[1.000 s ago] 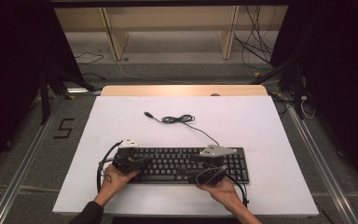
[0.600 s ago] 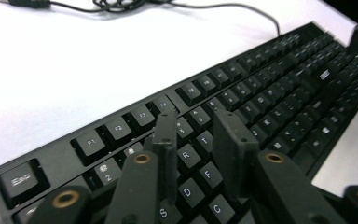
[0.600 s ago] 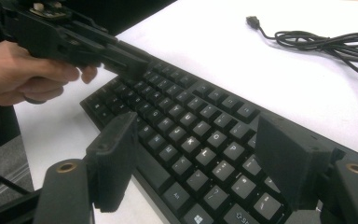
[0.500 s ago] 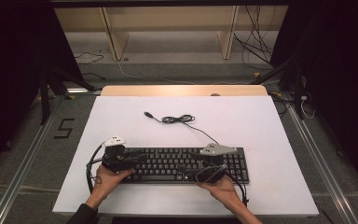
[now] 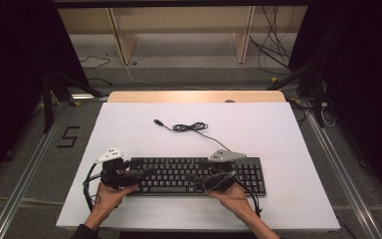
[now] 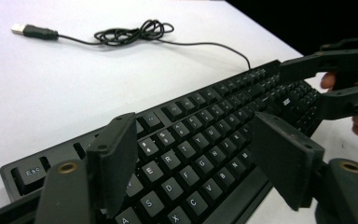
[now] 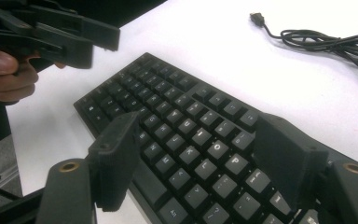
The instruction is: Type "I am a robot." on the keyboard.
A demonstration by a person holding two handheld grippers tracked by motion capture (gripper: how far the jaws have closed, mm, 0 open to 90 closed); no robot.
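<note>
A black keyboard lies flat near the front edge of the white table. Its thin cable runs back to a loose coil and a USB plug. My left gripper is at the keyboard's left end, a little above the keys. Its jaws have just been opening and now stand wide, with nothing pinched between the pads. My right gripper hovers open over the right-hand keys, touching nothing. Each gripper view also shows the other gripper: the right gripper and the left gripper.
The coiled cable lies on bare white table behind the keyboard. A wooden strip edges the table's far side. Shelving and loose wires stand on the floor beyond it. Metal rails run along both sides of the table.
The left gripper's jaws went from shut to wide open. That hand drew back to the left and rose a little off the keyboard's left end. The right hand stayed put.
</note>
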